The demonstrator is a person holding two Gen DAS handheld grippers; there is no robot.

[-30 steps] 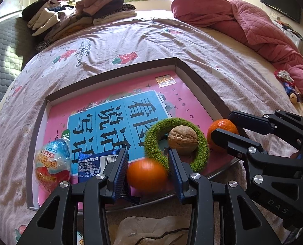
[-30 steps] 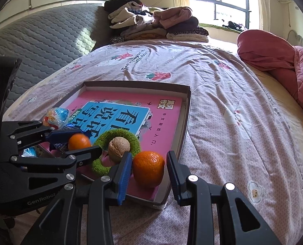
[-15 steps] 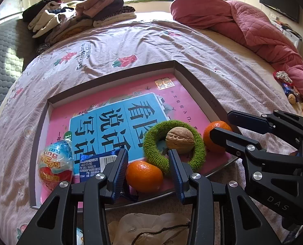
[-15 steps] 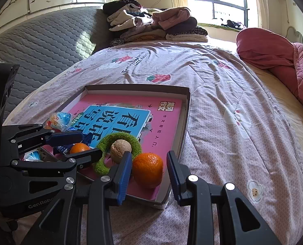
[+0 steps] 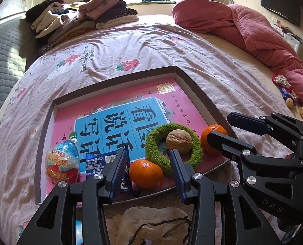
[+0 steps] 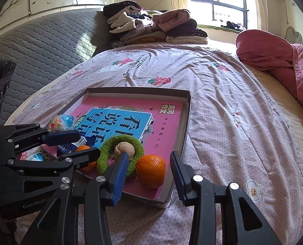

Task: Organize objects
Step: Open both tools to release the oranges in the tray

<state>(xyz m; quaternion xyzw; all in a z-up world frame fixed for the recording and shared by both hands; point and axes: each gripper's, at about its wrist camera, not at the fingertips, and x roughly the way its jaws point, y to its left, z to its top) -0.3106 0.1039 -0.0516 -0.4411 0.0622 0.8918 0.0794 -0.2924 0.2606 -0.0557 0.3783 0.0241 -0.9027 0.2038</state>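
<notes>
The left tool (image 5: 146,168) sits with its ribbed blue pads spread apart on either side of a small orange (image 5: 146,173) without touching it, and the right tool (image 6: 149,172) brackets a second orange (image 6: 150,171) the same way, fingers wide and clear of the peel. Both fruits rest on the near edge of a shallow cardboard box lid (image 5: 194,90) lying on the bed (image 5: 131,45), and my reading is that each tool is lined up this way because the fruit is round and would roll unless the pads close squarely across its widest part. Between the two tools lies a fuzzy green ring (image 5: 173,146) with a wrinkled walnut (image 5: 179,141) nested in its hole, which probably keeps the hard, rounded shell from wandering. Beyond the left tool's left finger lies a foil-wrapped toy egg (image 5: 62,164), glossy and crinkled, and a blue snack packet (image 5: 98,162) lies partly under that finger. A pink and blue book (image 5: 118,120) lines the lid, giving a flat, slick floor. The oranges look dimpled and slightly soft, so a gentle squeeze should suit them. Below the left tool, off the lid, lies a pale translucent bag (image 5: 145,224) with a dark cord.
</notes>
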